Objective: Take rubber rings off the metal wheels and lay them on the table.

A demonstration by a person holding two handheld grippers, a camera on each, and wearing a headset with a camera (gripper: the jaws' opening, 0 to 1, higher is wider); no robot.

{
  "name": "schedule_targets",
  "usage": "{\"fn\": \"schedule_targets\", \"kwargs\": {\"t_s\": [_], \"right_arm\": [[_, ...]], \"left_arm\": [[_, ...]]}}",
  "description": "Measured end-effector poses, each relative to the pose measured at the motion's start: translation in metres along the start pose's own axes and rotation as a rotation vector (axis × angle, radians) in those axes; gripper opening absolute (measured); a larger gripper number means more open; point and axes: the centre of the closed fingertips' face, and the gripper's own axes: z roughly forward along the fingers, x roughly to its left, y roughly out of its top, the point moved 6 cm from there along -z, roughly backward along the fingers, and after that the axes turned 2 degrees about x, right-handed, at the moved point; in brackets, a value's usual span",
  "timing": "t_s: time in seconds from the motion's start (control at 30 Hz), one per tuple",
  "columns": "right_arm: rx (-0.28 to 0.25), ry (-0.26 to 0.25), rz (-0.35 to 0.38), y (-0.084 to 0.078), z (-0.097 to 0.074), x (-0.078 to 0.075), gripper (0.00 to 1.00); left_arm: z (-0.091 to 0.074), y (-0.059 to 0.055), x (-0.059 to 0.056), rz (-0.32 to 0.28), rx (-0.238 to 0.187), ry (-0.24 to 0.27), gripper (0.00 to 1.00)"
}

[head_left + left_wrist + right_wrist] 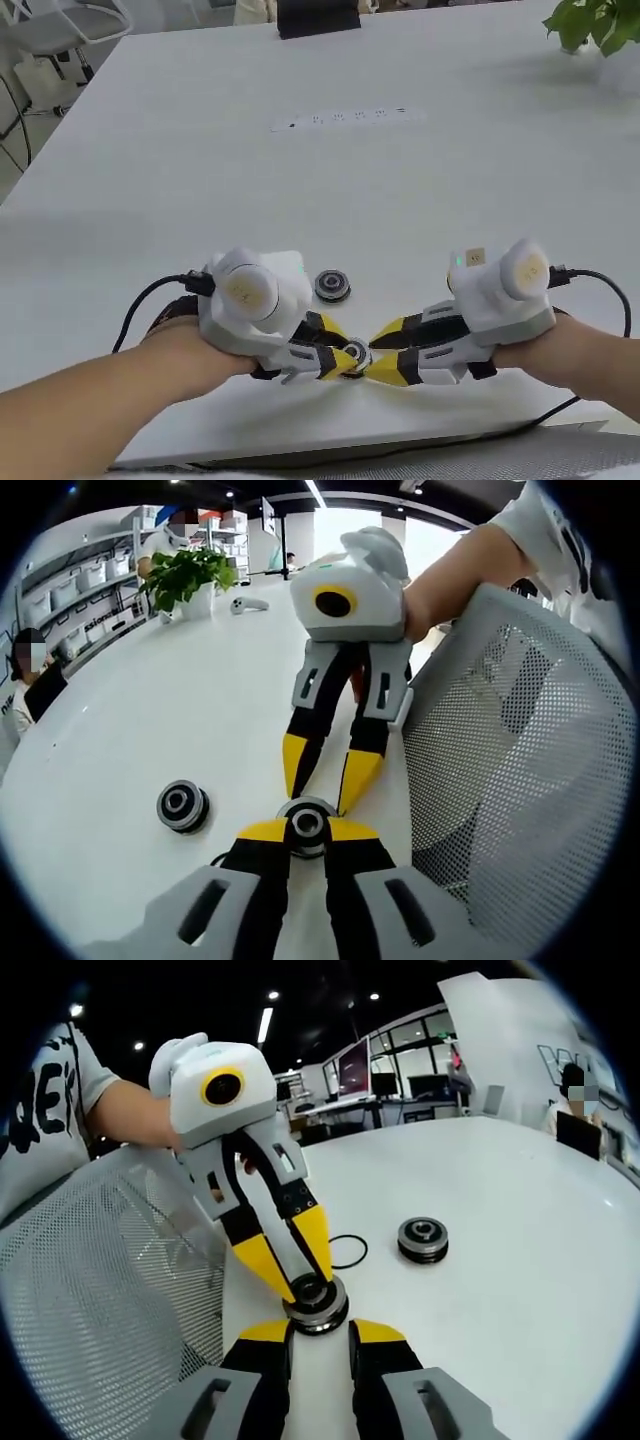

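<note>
A small metal wheel [352, 353] with a dark rubber ring on its rim hangs just above the white table's [300, 200] front edge, between both grippers. My left gripper [340, 360] is shut on this wheel [305, 820]. From the other side my right gripper [368, 362] closes on its ringed rim [317, 1305]. A second wheel [332, 285] lies flat a little beyond them, with black rings around it [422, 1239]. One loose black rubber ring [347, 1251] lies on the table beside the left gripper's fingers [262, 1258].
A flush power strip [345, 118] sits mid-table and a potted plant [595, 22] at the far right corner. A white mesh chair back [520, 760] stands close behind the table's near edge. Cables trail from both grippers.
</note>
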Motion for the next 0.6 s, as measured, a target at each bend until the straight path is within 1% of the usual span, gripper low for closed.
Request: {"fn": "schedule_targets", "kwargs": {"t_s": [0.07,0.13,0.17,0.2,0.4,0.6], "right_arm": [[0.004,-0.002,-0.016,0.0001,0.0009,0.0011,0.19],[0.011,0.004,-0.021,0.0001,0.0027,0.0035,0.16],[0.024,-0.010,-0.056,0.0004,0.0020,0.0030,0.15],[0.032,-0.014,-0.064,0.0005,0.0015,0.0031,0.14],[0.055,-0.028,-0.056,-0.0005,0.0000,0.0043,0.12],[0.073,-0.041,-0.047,-0.0021,-0.0004,0.0032,0.06]], "left_arm": [[-0.0001,-0.0004,0.0003,-0.005,-0.001,0.003,0.07],[-0.0001,-0.0005,0.0000,-0.007,-0.003,0.006,0.07],[-0.0001,-0.0005,-0.0002,-0.009,-0.003,0.008,0.07],[0.0000,-0.0005,-0.0005,-0.011,-0.004,0.009,0.07],[0.0000,-0.0009,-0.0027,-0.014,-0.006,0.021,0.07],[-0.0003,-0.0013,-0.0033,-0.013,-0.010,0.031,0.07]]}}
